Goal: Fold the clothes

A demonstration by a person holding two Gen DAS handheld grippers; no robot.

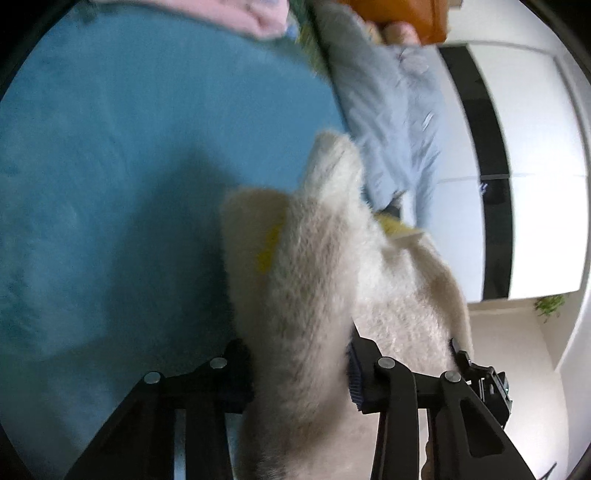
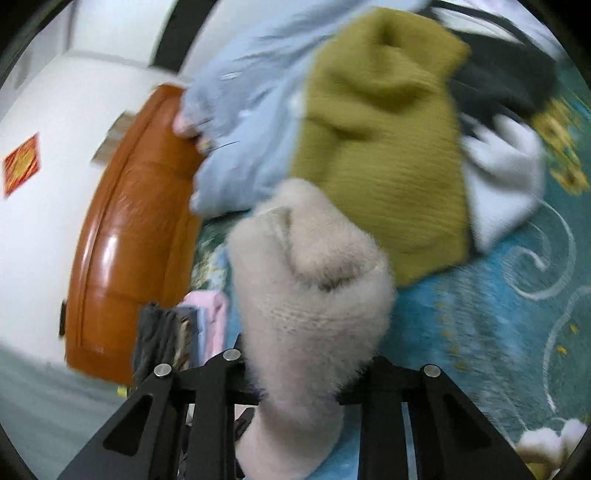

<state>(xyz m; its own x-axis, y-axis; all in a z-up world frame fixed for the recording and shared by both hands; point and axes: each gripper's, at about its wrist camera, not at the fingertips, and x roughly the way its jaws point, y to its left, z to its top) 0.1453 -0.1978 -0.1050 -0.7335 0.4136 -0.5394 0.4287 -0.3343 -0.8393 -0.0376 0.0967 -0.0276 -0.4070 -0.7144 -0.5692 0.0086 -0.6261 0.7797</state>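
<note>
A fluffy cream sweater (image 1: 314, 273) is pinched between the jaws of my left gripper (image 1: 299, 380) and hangs lifted over the teal bed sheet (image 1: 110, 166). My right gripper (image 2: 299, 380) is shut on another bunched part of the same cream sweater (image 2: 310, 280). Beyond it lies a pile of clothes: an olive knit garment (image 2: 380, 140), a light blue garment (image 2: 240, 122), a white piece (image 2: 506, 177) and a dark one (image 2: 506, 81). The light blue garment also shows in the left wrist view (image 1: 391, 110).
An orange wooden headboard (image 2: 133, 236) stands at the bed's end, also in the left wrist view (image 1: 406, 14). Folded pink clothes (image 2: 210, 314) lie beside it, and show in the left wrist view (image 1: 221, 14). White walls with a dark strip (image 1: 487, 184) lie beyond.
</note>
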